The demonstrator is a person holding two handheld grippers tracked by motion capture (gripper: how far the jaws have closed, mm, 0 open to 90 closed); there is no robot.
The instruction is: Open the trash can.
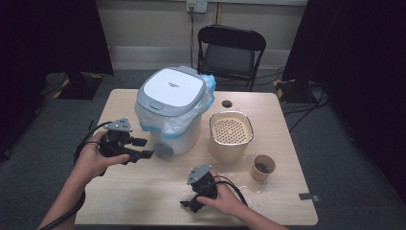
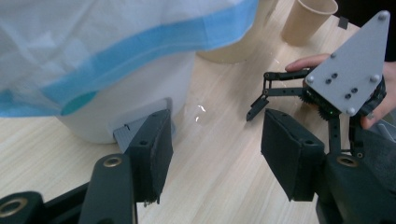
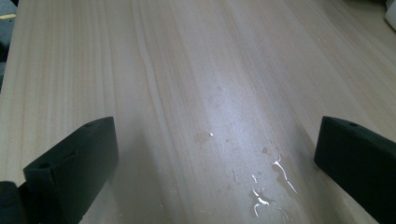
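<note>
Bin, white, lid shut, blue-edged liner hanging out: table centre. My left gripper just left of bin's grey pedal, jaws half-wide, empty. My right gripper near bin's front, jaws wide, empty. Pedal not yet pressed, I judge; opening remains.

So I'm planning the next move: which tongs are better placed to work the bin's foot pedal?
Left. The left tongs point at the grey pedal, jaws open beside it. The right tongs face bare table.
</note>
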